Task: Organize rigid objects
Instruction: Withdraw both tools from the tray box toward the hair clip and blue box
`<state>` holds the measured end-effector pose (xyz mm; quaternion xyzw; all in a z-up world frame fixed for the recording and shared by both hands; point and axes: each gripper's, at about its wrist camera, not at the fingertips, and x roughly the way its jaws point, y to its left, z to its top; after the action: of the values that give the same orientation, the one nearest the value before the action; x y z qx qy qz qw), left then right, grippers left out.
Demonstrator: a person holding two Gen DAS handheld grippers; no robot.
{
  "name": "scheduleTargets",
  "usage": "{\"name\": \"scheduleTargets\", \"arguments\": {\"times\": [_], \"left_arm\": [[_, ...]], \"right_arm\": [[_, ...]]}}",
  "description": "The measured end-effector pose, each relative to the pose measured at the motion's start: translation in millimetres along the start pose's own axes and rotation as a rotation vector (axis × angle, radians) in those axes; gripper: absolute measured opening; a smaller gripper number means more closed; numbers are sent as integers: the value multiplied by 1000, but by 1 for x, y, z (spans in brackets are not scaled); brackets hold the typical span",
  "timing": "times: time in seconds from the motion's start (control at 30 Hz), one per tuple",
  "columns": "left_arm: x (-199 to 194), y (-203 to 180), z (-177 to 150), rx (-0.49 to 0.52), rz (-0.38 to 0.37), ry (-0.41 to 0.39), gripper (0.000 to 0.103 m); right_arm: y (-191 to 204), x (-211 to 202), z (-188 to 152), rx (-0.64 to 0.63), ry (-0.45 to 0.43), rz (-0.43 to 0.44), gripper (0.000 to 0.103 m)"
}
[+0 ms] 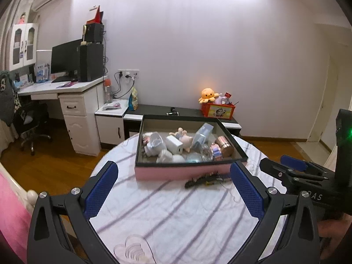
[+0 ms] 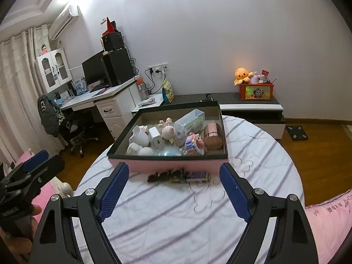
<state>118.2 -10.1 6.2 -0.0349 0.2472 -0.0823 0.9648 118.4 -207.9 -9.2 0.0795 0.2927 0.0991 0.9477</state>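
A pink box with a black rim [image 1: 176, 173] [image 2: 167, 165] stands on the round striped table [image 1: 176, 209] [image 2: 176, 220]. It holds several small things: white cups, a white block, a pink pig figure, a clear case, a rose-gold tin [image 2: 213, 136]. A dark toothed hair clip [image 1: 204, 179] [image 2: 178, 176] lies on the table right in front of the box. My left gripper [image 1: 173, 187] is open and empty, short of the clip. My right gripper [image 2: 173, 189] is open and empty, just before the clip.
A clear heart-shaped piece [image 1: 132, 250] lies at the table's near edge. Pink bedding [image 2: 330, 215] borders the table. A low black-and-white cabinet [image 2: 253, 107] with an orange toy bin [image 2: 256, 91] and a desk [image 1: 66, 88] stand behind.
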Motion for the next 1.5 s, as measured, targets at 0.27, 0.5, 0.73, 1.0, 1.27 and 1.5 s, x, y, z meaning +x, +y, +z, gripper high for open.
{"name": "scheduleTargets", "arguments": {"times": [0.27,0.5,0.73,1.0,1.27,1.5], "left_arm": [[-22,-1,-25,-33,30,5,103],[-28,0,-40,-55,48,18,103],[-24,-6,-45,-50,36,37,103],[-18,-9,-46,-45,29,50,103],[11,-17,-49,-49,-18,106,103],[69,-28,-52,-70,-50,188,103]], "right_arm": [[7,-31,-22,-6,-36,-16,86],[1,-41,-38,18,-34,-35,86],[-1,-38,-45,13,-14,-53,86],[-5,-37,-45,16,-8,-64,86],[-17,-24,-49,23,23,-112,86],[-40,1,-50,33,67,-159,86]]}}
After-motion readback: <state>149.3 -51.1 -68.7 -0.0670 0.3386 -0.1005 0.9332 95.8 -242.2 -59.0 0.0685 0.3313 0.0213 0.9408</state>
